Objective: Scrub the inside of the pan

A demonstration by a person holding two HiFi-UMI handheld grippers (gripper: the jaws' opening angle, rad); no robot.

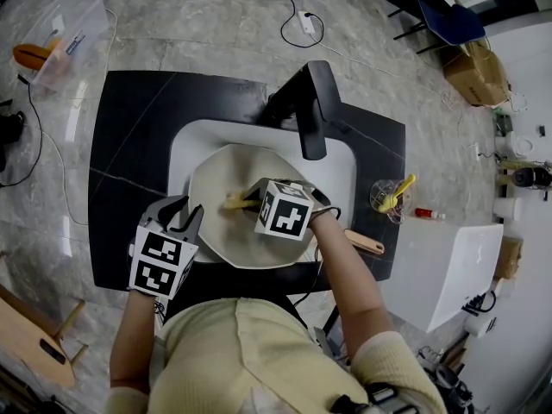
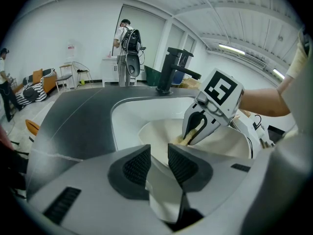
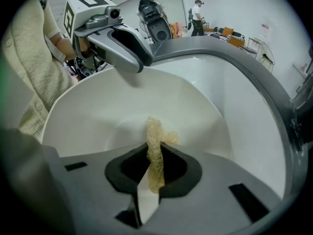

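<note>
A cream pan (image 1: 216,184) lies tilted in the white sink (image 1: 183,145). My left gripper (image 1: 185,220) is at the pan's near-left edge and is shut on the rim; in the left gripper view the pan wall (image 2: 164,131) runs between the two pads of my left gripper (image 2: 159,163). My right gripper (image 1: 252,200) reaches into the pan from the right, shut on a yellow scrubber (image 1: 235,202). In the right gripper view the scrubber (image 3: 155,141) sticks out of my right gripper (image 3: 155,168) and touches the pan's inside (image 3: 107,116). The left gripper (image 3: 129,53) shows at the far rim.
A black faucet (image 1: 310,110) overhangs the sink's back. The sink is set in a black counter (image 1: 129,145). At the right of the counter stand a glass with a yellow tool (image 1: 390,195), a wooden-handled brush (image 1: 364,242) and a small red item (image 1: 427,214). People stand far behind.
</note>
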